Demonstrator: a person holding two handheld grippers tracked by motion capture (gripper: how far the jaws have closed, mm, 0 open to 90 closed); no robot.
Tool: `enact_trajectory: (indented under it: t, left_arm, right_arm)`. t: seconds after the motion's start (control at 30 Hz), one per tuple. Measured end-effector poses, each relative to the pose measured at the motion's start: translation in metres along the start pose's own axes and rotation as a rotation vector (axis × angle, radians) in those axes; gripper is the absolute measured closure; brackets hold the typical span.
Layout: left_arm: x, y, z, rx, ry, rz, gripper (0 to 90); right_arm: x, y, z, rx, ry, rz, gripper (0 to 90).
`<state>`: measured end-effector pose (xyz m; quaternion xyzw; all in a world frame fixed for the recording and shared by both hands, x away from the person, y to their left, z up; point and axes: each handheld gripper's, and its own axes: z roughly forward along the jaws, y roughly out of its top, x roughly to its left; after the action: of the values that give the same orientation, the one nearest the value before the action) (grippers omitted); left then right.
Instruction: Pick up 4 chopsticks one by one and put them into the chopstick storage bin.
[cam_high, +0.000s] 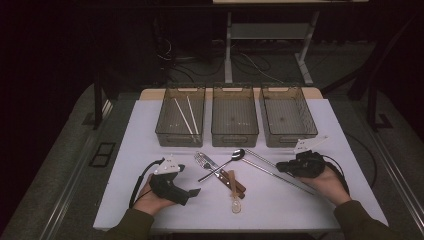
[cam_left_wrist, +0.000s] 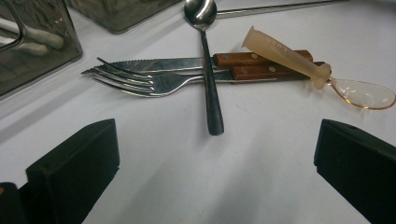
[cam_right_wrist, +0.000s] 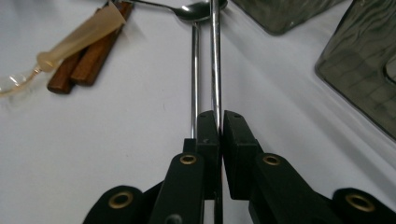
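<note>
My right gripper (cam_right_wrist: 219, 122) is clamped on one steel chopstick (cam_right_wrist: 215, 60), on the desk (cam_high: 150, 130) right of the cutlery pile; its twin (cam_right_wrist: 195, 79) lies just beside. My left gripper (cam_left_wrist: 215, 163) hangs wide, holding nothing, facing the spoon (cam_left_wrist: 208, 70). No readable writing; left bin (cam_high: 181, 116) holds two white sticks (cam_high: 186, 115).

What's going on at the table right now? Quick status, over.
Right gripper shut on one metal chopstick; its twin lies alongside on the table. Left gripper open, holding nothing, facing the cutlery pile. Nothing in the way.
</note>
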<state>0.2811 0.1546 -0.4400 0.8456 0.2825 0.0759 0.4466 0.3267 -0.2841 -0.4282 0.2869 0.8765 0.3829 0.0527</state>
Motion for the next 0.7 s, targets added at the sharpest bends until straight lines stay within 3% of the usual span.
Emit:
enact_trajectory:
  t: [0.7]
  left_arm:
    - [-0.001, 0.0, 0.0, -0.009, -0.003, -0.004, 0.0]
  right_arm:
    - [0.004, 0.039, -0.008, -0.071, 0.039, 0.021, 85.5]
